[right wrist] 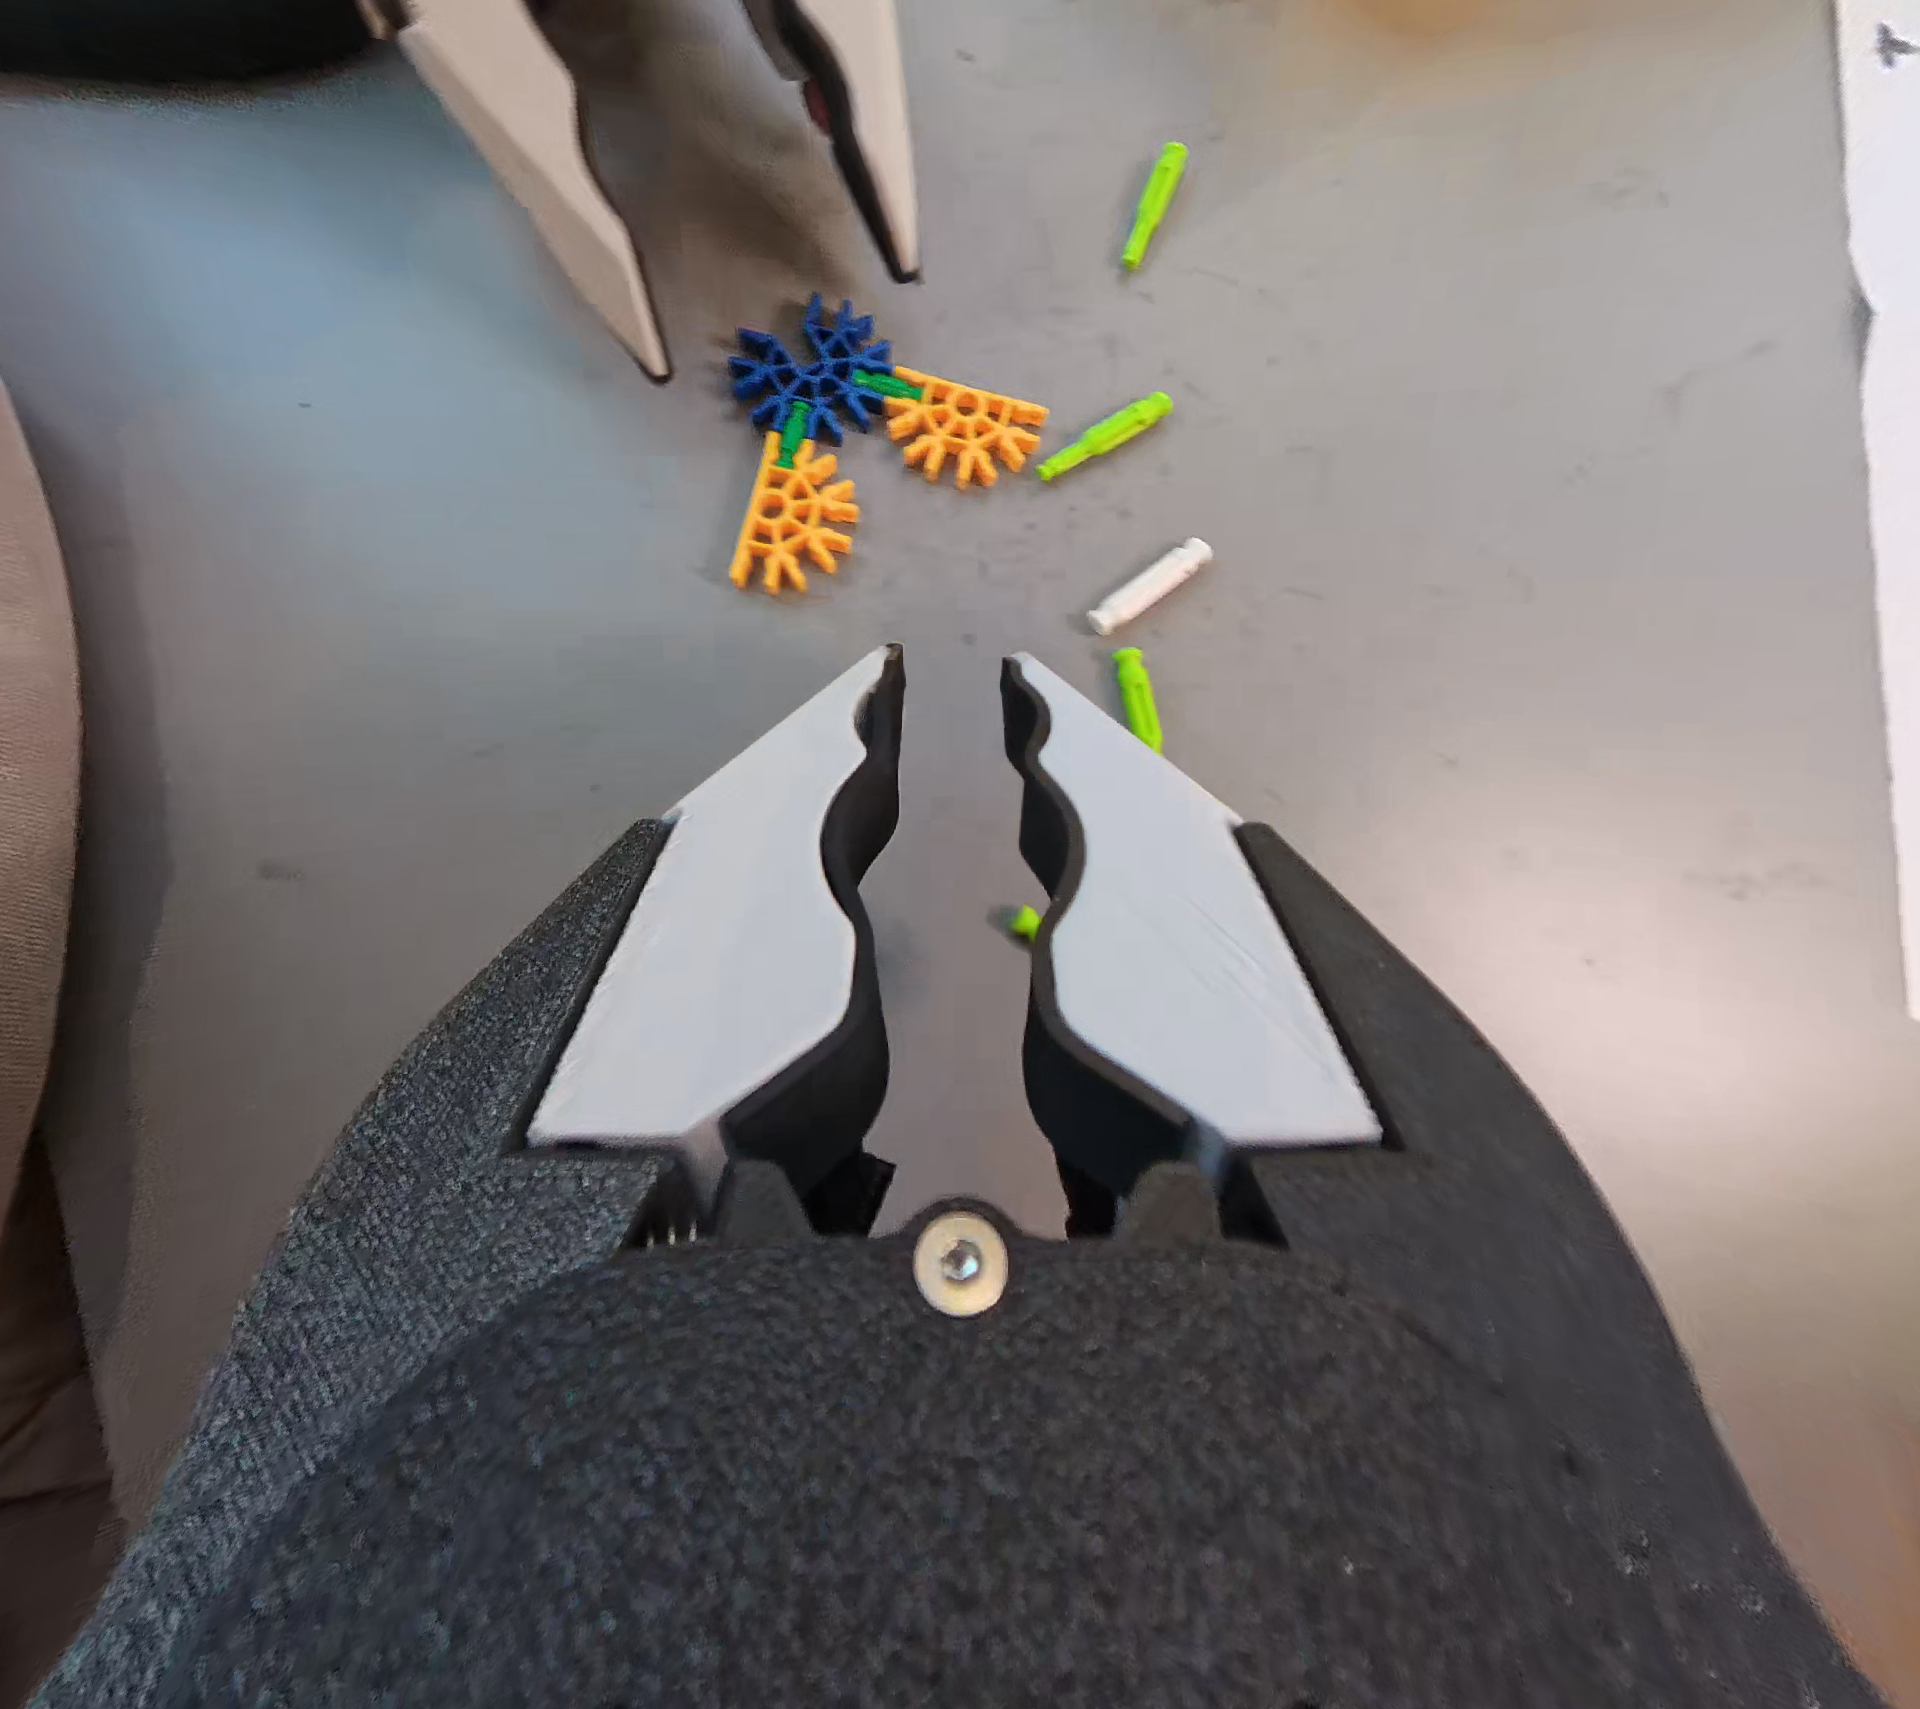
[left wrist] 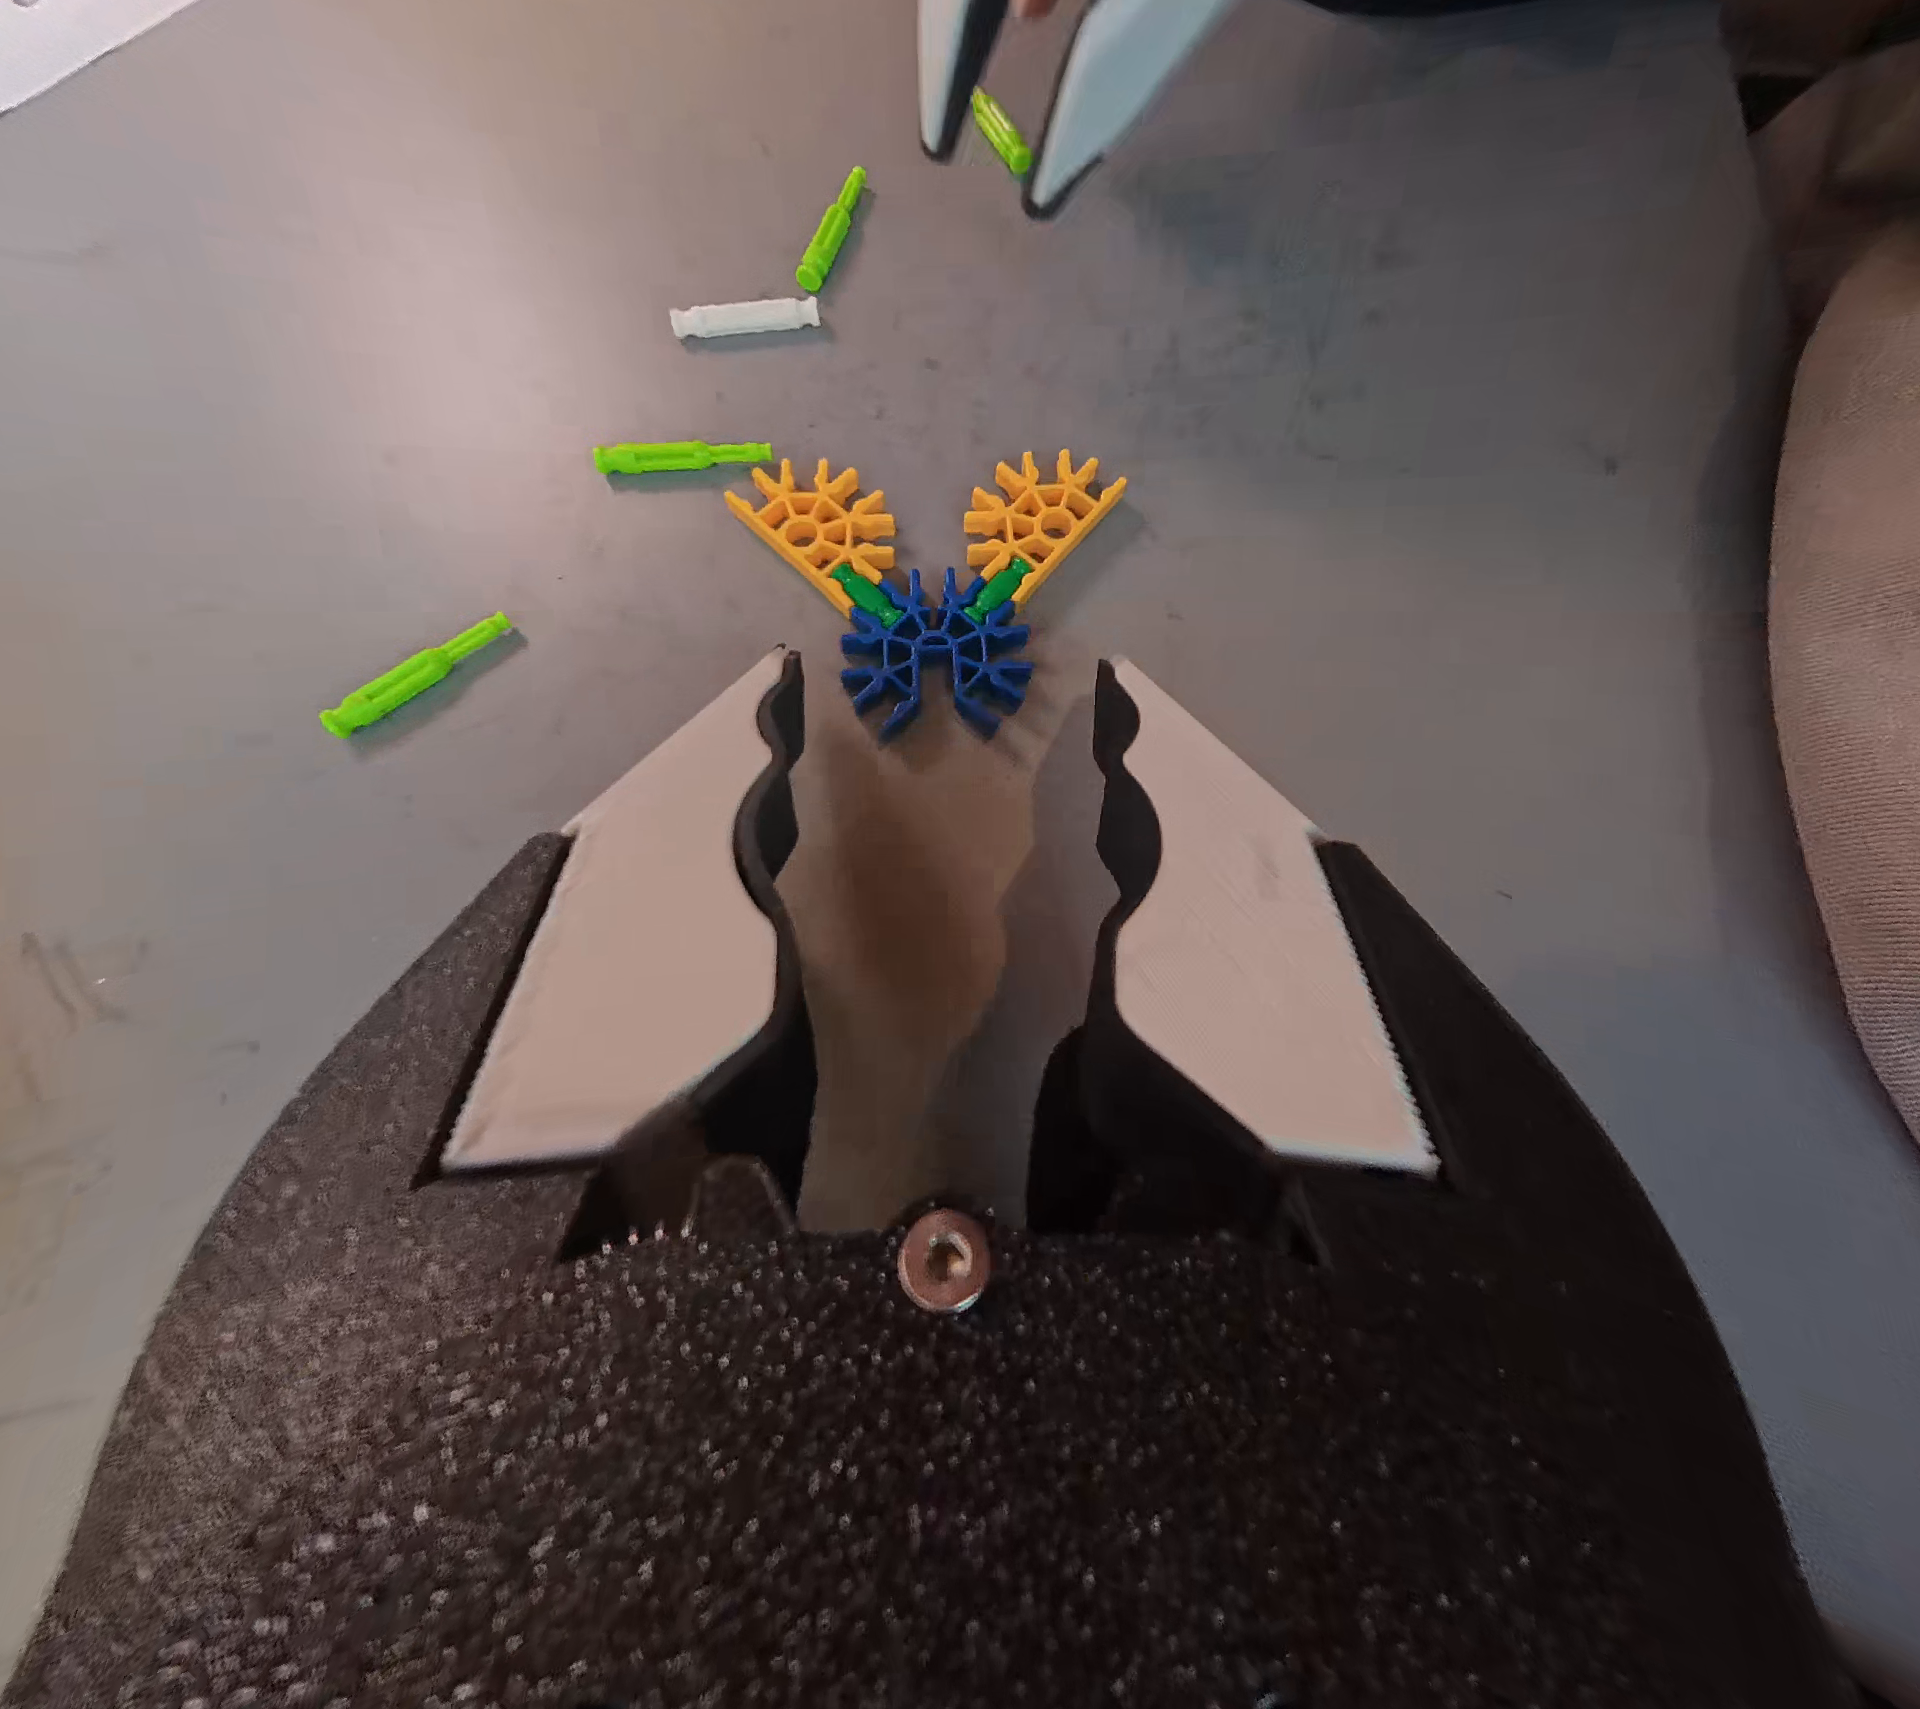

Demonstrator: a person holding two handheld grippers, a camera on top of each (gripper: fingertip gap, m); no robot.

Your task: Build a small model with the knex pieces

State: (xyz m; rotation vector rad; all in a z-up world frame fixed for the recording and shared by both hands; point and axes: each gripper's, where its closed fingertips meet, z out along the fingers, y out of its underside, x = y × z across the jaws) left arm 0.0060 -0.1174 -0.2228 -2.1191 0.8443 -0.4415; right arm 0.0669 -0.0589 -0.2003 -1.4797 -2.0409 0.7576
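Two grippers hover unladen: left gripper [left wrist: 948, 667], fingers wide, faces the connector assembly [left wrist: 925, 584]; right gripper [right wrist: 951, 667], fingers narrow, straddles a green rod [left wrist: 1001, 130] on the desk [left wrist: 1351, 464].

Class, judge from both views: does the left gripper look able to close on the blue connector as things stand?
Probably yes. The left gripper is open, the blue connector lies just beyond its fingertips, and nothing on the grey table stands between them.

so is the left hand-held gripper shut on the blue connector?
No. The left hand-held gripper is open, its fingertips apart on either side of the blue connector, which lies on the table ungripped.
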